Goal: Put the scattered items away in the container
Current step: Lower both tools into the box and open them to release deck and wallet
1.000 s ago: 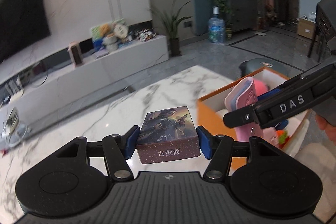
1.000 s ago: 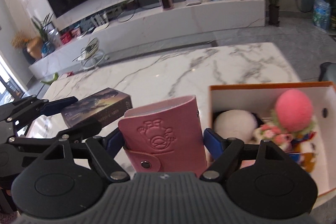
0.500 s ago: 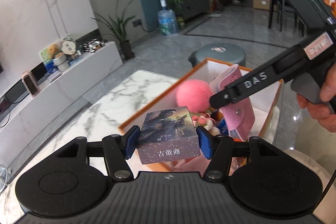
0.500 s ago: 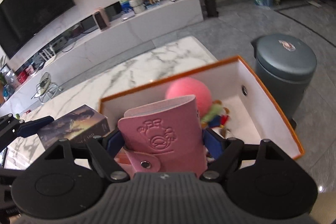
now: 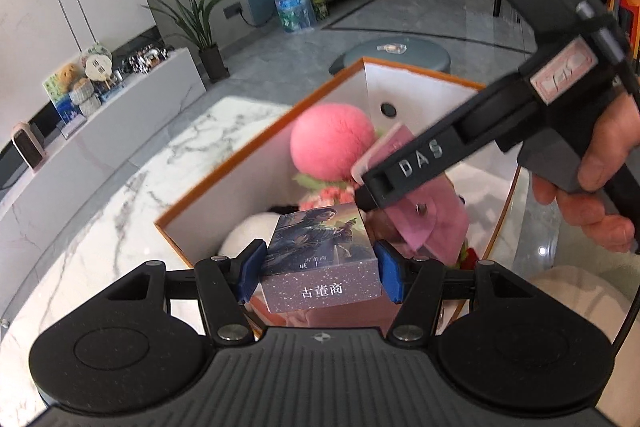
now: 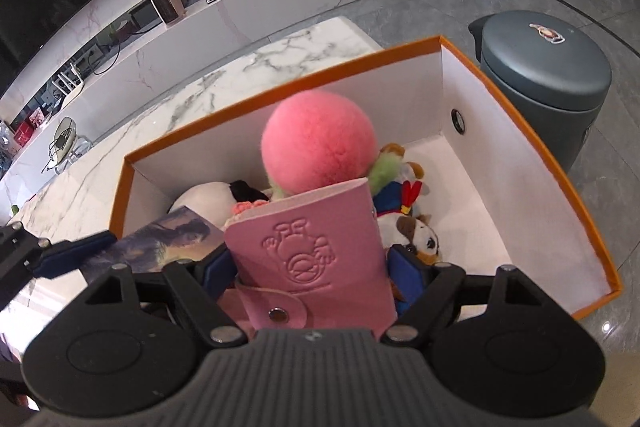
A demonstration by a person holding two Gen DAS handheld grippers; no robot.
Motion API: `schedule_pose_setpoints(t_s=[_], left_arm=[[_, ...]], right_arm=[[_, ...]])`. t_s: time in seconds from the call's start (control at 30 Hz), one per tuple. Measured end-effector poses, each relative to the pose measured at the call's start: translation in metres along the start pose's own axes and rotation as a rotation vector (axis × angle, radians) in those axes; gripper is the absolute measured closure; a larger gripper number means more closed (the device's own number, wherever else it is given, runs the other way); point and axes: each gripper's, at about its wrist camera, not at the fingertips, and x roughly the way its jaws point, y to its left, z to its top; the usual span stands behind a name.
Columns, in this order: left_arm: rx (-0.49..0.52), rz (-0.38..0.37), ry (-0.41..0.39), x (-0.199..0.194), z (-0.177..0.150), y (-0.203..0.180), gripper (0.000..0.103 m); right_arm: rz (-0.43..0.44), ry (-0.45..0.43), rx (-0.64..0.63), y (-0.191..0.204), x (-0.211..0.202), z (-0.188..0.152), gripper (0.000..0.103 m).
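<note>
My left gripper is shut on a purple card box with a painted figure on top, held over the near end of the orange box. My right gripper is shut on a pink leather card wallet with a snap tab, held above the orange box. In the left wrist view the right gripper reaches in from the right with the pink wallet. In the right wrist view the card box shows at lower left. Inside lie a pink pompom, a white plush and small plush toys.
The orange box stands at the end of a white marble table. A grey round bin stands on the floor just beyond it. A person's hand grips the right gripper's handle. A low TV cabinet runs along the far wall.
Both grippers have moved forward from above the table to over the orange box, each still holding its item. The box now fills more of both views.
</note>
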Motion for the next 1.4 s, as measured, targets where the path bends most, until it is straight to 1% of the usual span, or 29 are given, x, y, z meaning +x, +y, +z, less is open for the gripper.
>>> schedule_pose_setpoints(t_s=[0.3,0.5,0.53,0.6,0.67,0.7,0.77,0.87,1.03,1.07,1.4], left_arm=[[-0.007,-0.025,0.058,0.013,-0.011,-0.006,0.034],[-0.059,-0.045,0.072,0.012,-0.014,0.004,0.034],[-0.049,-0.035,0.068,0.011,-0.014,0.003,0.033],[-0.008,-0.003,0.044,0.006,-0.014,-0.002,0.025],[0.022,0.020,0.016,0.000,-0.014,-0.007,0.022],[0.027,0.027,0.006,-0.003,-0.014,-0.009,0.021],[0.024,0.039,-0.008,-0.009,-0.012,-0.011,0.020],[0.018,0.067,-0.036,-0.022,-0.009,-0.015,0.020],[-0.020,0.108,-0.113,-0.055,0.000,-0.017,0.019],[-0.033,0.115,-0.129,-0.062,0.002,-0.017,0.017],[-0.145,0.188,-0.299,-0.143,0.016,-0.021,0.013]], right_arm=[[-0.005,0.007,0.003,0.006,0.008,-0.002,0.019],[-0.007,0.000,0.041,0.001,0.010,-0.007,0.019],[-0.009,-0.003,0.045,0.001,0.009,-0.007,0.019],[-0.016,-0.008,0.052,0.001,0.007,-0.008,0.018],[-0.019,-0.014,0.055,0.002,0.003,-0.009,0.013],[-0.018,-0.026,0.059,0.002,0.000,-0.009,0.012],[-0.021,-0.050,0.068,0.002,-0.007,-0.010,0.006],[-0.021,-0.066,0.068,0.005,-0.018,-0.012,0.006],[-0.031,-0.113,0.059,0.011,-0.046,-0.015,0.005],[-0.034,-0.128,0.060,0.013,-0.053,-0.016,0.005],[-0.051,-0.320,0.075,0.031,-0.143,-0.027,0.003]])
